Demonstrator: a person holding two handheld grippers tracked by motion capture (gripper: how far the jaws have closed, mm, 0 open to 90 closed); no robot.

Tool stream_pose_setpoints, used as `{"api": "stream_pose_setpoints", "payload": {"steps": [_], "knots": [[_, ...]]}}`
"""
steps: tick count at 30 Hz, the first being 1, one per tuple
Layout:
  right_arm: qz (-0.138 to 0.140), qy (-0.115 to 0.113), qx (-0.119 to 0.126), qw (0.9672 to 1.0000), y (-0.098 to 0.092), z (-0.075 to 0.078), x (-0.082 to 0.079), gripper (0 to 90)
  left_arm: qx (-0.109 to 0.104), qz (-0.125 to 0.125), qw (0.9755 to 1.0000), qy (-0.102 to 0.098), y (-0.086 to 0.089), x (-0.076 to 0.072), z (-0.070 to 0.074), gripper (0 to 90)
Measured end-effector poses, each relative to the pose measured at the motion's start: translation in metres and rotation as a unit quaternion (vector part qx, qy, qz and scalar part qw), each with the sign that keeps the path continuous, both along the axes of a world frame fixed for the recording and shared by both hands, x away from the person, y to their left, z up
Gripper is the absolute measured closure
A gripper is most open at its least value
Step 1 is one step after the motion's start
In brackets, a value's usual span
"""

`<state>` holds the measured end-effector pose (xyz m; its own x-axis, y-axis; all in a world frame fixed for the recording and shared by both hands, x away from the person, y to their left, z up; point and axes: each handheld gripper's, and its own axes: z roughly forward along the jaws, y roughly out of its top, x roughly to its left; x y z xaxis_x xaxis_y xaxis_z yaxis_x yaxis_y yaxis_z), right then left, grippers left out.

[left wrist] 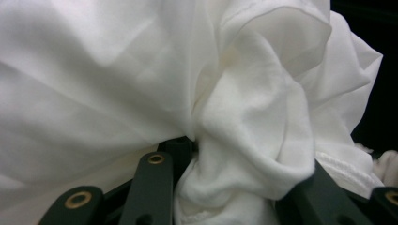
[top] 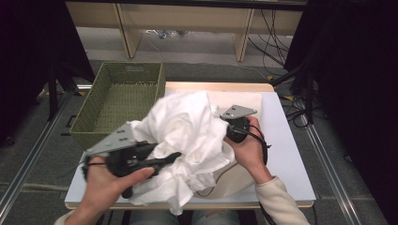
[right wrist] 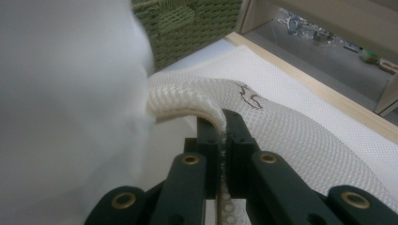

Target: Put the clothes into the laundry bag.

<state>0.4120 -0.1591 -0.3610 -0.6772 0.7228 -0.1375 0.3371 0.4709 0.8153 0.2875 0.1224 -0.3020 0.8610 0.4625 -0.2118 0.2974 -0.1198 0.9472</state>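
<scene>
Both grippers lift laundry off the tabletop (top: 291,154), near the basket (top: 101,112).
Left gripper (top: 162,161) bunches the white shirt (top: 183,126); right gripper (right wrist: 224,123) pinches the mesh cloth (right wrist: 300,136) edge, keeping them apart.

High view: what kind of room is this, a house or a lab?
Probably a lab or workshop set up for recording: loose black cables on the bare grey floor, black curtains at both sides, and a plain white-topped table.

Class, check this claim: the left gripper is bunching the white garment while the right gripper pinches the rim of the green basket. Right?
Not quite. In the right gripper view, the right gripper pinches the edge of the cream mesh bag, not the green basket. The left gripper is indeed clamped on the white garment.
</scene>
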Motion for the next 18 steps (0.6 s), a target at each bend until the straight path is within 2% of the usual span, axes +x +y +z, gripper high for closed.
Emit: {"api": "stream_pose_setpoints", "payload": {"steps": [2, 4, 5, 8, 9, 12, 13, 16, 17, 18], "knots": [[0.000, 0.001, 0.001, 1.0000, 0.000, 0.000, 0.000, 87.4, 0.018, -0.013, 0.9991, 0.035, -0.017, 0.013, -0.024, 66.4], [0.005, 0.002, -0.004, 1.0000, 0.000, -0.002, 0.001, 87.5, 0.037, -0.027, 0.9970, 0.062, -0.031, 0.023, -0.042, 66.2], [0.010, -0.010, -0.010, 0.9998, 0.000, -0.003, 0.003, 87.6, 0.043, -0.034, 0.9957, 0.075, -0.037, 0.026, -0.049, 66.1], [0.003, -0.003, 0.001, 1.0000, 0.000, -0.004, 0.003, 87.9, 0.060, -0.049, 0.9929, 0.091, -0.052, 0.033, -0.062, 65.8], [0.003, -0.010, -0.002, 0.9999, 0.000, -0.004, 0.003, 87.9, 0.066, -0.053, 0.9927, 0.085, -0.055, 0.034, -0.063, 65.8], [-0.006, -0.006, 0.012, 0.9999, 0.000, -0.002, 0.001, 88.0, 0.067, -0.062, 0.9925, 0.081, -0.060, 0.032, -0.056, 65.8], [0.004, -0.013, 0.009, 0.9999, -0.002, -0.002, 0.003, 88.0, 0.071, -0.065, 0.9926, 0.074, -0.059, 0.030, -0.052, 65.8], [-0.008, -0.004, 0.018, 0.9998, -0.003, -0.001, 0.002, 88.1, 0.071, -0.070, 0.9927, 0.068, -0.058, 0.026, -0.046, 65.8], [-0.005, -0.006, 0.020, 0.9998, -0.004, -0.001, 0.003, 88.0, 0.074, -0.073, 0.9924, 0.066, -0.058, 0.024, -0.045, 65.8], [-0.008, -0.003, 0.023, 0.9997, -0.003, -0.002, 0.003, 88.0, 0.075, -0.091, 0.9904, 0.072, -0.058, 0.023, -0.046, 65.8]]}}
